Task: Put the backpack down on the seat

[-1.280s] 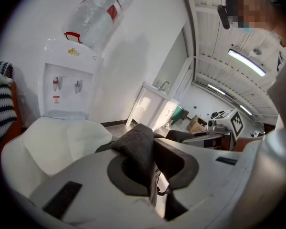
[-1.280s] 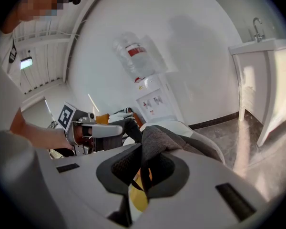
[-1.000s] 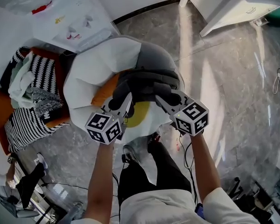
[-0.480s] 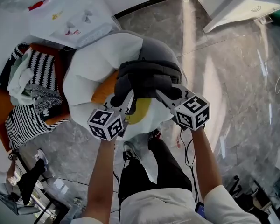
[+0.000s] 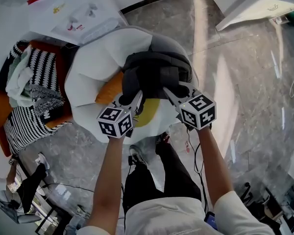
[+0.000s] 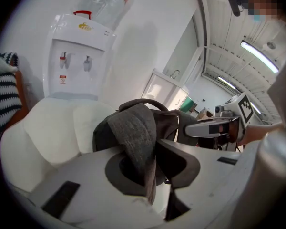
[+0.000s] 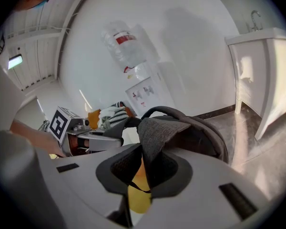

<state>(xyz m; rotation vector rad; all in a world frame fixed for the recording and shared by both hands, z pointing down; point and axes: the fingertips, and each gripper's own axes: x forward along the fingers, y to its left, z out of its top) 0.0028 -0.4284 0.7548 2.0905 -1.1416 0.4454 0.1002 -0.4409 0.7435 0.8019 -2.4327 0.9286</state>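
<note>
backpack [image 5: 154,75] on seat [image 5: 90,70] | left fingers [image 6: 118,168] opening, strap [image 6: 133,132] between | right fingers [image 7: 177,171] opening, strap between

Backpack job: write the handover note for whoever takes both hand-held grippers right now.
Left hand-held gripper: jaws opening, with a grey strap of the backpack between the pads.
Right hand-held gripper: jaws opening, with the other strap between the pads.
Backpack: on the white cushioned seat, apparently resting there.
Done: the backpack is on the seat.
Left: finish letting go of both straps, then draw both grippers back clear of them.
</note>
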